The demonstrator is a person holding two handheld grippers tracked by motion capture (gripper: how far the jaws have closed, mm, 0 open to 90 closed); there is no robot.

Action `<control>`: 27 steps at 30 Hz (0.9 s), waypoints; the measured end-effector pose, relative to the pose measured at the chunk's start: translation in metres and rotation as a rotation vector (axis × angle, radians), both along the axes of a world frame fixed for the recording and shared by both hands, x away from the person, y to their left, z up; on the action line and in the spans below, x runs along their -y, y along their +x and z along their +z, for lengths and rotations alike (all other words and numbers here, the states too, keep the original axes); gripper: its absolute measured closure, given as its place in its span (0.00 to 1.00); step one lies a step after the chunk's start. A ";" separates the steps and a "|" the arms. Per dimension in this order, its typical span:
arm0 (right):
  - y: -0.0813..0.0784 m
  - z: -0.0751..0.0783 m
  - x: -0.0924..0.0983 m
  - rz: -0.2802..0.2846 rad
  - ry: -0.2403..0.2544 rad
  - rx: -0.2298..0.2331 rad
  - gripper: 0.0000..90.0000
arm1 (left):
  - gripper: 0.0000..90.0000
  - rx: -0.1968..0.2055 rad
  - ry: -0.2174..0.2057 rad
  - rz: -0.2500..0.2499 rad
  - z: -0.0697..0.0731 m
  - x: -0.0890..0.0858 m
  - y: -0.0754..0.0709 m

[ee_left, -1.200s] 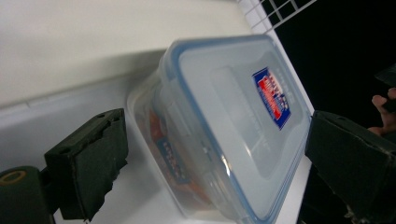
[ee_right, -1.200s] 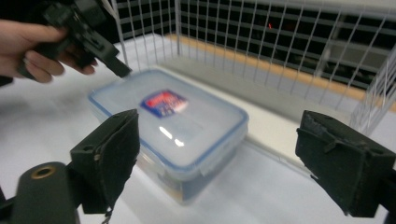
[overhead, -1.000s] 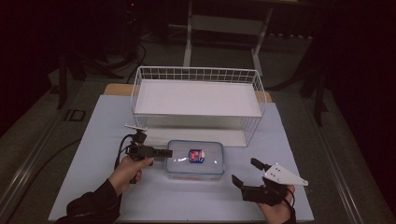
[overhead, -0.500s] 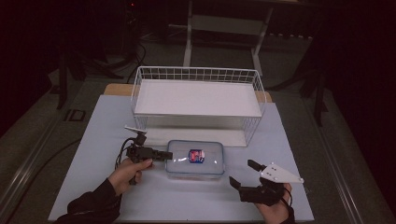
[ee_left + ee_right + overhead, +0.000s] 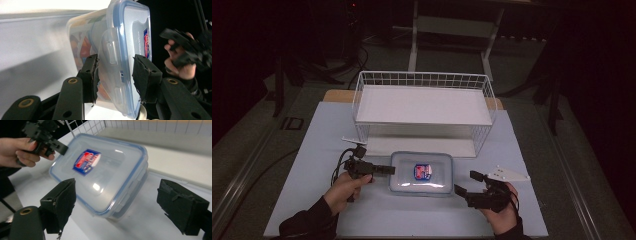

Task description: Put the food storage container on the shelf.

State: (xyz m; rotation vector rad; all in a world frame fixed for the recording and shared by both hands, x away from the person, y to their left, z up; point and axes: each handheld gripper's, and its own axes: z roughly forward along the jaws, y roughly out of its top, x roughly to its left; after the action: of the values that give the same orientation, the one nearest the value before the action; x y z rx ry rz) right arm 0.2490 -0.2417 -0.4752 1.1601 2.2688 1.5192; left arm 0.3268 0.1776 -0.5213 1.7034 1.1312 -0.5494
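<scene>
1. A clear plastic box (image 5: 421, 173) with a blue-rimmed snap lid and a red-and-blue label (image 5: 423, 171) lies flat on the tabletop (image 5: 312, 150), near its front edge and about midway between its left and right edges.
2. Your left tongs (image 5: 384, 170) reach the box's left end. In the left gripper view the box (image 5: 117, 50) sits between the two jaws at its end latch (image 5: 111, 53); the pads (image 5: 91, 75) stand close on either side of that end, one clearly against it, the other at the lid's edge, where touch cannot be made out.
3. Your left hand (image 5: 344, 187) comes in from the front edge of the tabletop.
4. Your right tongs (image 5: 467, 183) lie just beside the box's front right corner, jaws spread wide and holding nothing. In the right gripper view the box (image 5: 100, 172) lies ahead of the two pads (image 5: 62, 197), apart from both.
5. Your right hand (image 5: 499, 210) rests near the front edge, right of the box; the grey plate (image 5: 508, 175) sits on top of its tongs.
6. A white wire basket (image 5: 424, 107) stands behind the box, toward the back edge of the tabletop.
</scene>
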 end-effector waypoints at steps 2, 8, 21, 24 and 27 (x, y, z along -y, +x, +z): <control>0.009 -0.003 -0.001 0.017 0.018 -0.052 0.20 | 0.64 0.020 -0.002 -0.012 0.001 -0.001 -0.003; 0.027 -0.014 -0.005 0.044 0.063 -0.158 0.22 | 0.65 0.065 0.001 -0.039 0.002 -0.001 -0.007; 0.041 -0.034 -0.011 0.126 0.103 -0.308 0.41 | 0.66 0.108 -0.008 -0.066 0.002 -0.002 -0.013; 0.043 -0.034 -0.009 0.119 0.110 -0.316 0.49 | 0.66 0.113 -0.005 -0.072 0.003 -0.003 -0.014; 0.045 -0.035 -0.006 0.122 0.138 -0.339 0.52 | 0.66 0.123 -0.003 -0.078 0.003 -0.003 -0.016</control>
State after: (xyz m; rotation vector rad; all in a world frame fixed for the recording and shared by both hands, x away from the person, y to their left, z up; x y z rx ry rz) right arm 0.2943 -0.2356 -0.5106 1.4375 2.5226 1.6556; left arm 0.3109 0.1802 -0.5181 1.7598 0.9795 -0.4866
